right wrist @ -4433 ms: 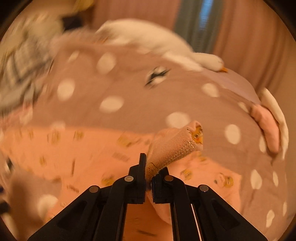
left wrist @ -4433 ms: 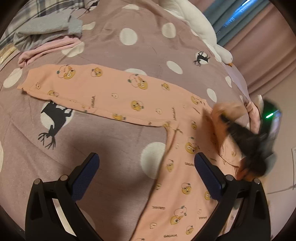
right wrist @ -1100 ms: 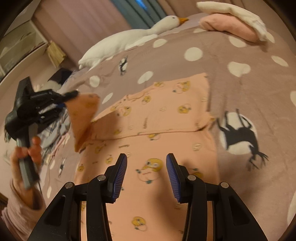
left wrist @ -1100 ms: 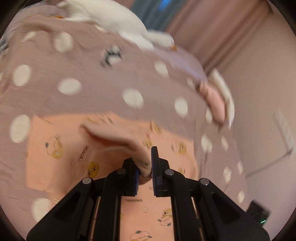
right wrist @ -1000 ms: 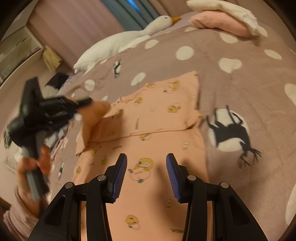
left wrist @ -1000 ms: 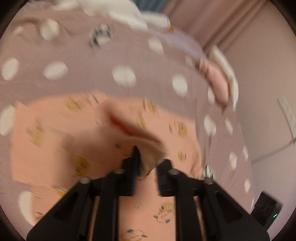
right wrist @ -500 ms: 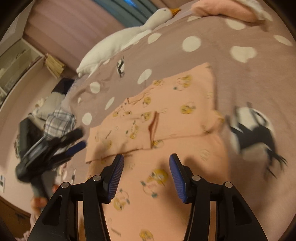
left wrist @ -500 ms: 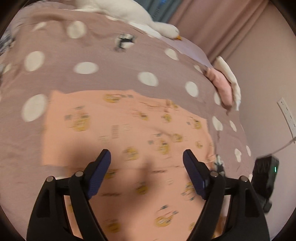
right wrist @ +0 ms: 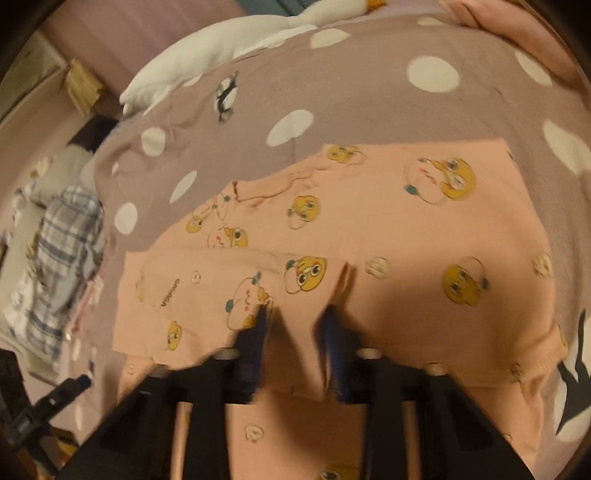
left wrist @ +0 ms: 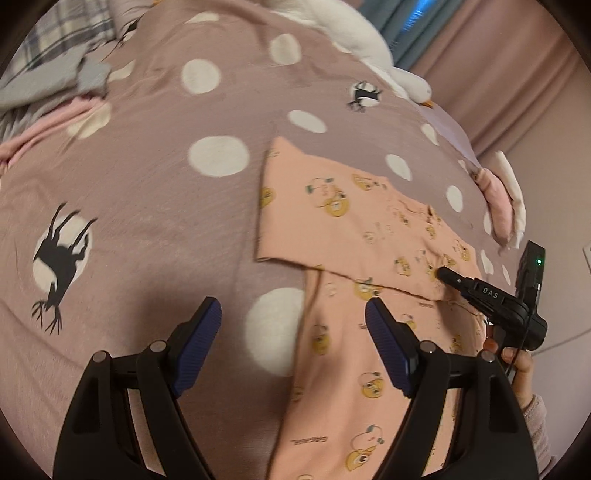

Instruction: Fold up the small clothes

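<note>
A peach baby garment [left wrist: 351, 221] printed with yellow cartoon faces lies flat on the bed, its sleeves folded in across the chest [right wrist: 388, 229]. My left gripper [left wrist: 291, 306] hangs open over the bedspread at the garment's left edge, nothing between its fingers; its right finger [left wrist: 388, 347] is above the peach leg. My right gripper [left wrist: 439, 273] shows a shut tip pressed on the folded sleeve's lower edge. In the right wrist view its fingers [right wrist: 295, 321] are motion-blurred, with a raised pinch of peach fabric between them.
The mauve bedspread [left wrist: 147, 184] has white dots and deer prints. A white goose plush [left wrist: 351, 33] lies at the far side. Grey, pink and plaid clothes [left wrist: 44, 74] are heaped far left. A pink pillow [left wrist: 498, 199] sits right. A hand [left wrist: 521, 369] holds the right gripper.
My left gripper let go of the sleeve, opened and swung left off the garment. The right gripper moved down onto the folded sleeve and its jaws came together.
</note>
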The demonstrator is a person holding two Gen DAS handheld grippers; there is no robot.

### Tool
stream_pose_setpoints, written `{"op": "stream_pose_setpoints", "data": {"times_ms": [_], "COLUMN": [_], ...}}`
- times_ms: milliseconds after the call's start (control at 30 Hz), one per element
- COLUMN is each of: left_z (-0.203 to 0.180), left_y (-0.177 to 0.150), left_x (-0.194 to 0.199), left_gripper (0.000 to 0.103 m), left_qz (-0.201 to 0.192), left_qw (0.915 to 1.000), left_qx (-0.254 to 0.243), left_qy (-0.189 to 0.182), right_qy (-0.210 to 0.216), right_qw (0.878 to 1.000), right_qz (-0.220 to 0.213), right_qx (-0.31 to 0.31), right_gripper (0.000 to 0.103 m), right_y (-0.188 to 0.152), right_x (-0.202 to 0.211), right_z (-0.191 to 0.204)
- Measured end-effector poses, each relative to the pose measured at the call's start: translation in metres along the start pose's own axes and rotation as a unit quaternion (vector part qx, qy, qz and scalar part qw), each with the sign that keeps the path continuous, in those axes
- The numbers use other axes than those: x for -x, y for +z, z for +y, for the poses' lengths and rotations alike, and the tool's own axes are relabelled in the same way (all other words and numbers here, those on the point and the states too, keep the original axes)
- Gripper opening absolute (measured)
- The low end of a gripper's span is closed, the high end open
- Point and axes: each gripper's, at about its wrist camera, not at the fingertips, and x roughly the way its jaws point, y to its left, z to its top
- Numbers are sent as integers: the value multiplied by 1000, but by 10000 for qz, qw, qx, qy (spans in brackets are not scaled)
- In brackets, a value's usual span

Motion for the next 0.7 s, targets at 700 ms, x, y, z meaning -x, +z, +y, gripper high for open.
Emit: {"op": "stream_pose_setpoints", "data": {"times_ms": [700], "left_z": [-59], "left_y": [29], "left_x": [-32], "left_gripper": [80], "left_qz": [69], "left_qw": [9978], "left_qx": [-617], "left_qy": [-228], "right_qy": [-402], "right_qw": [9963], "right_qz": [-346], "right_qx": [-672], "right_gripper": [11], "right_y": [9], "right_x": [74], "right_z": [-78]}}
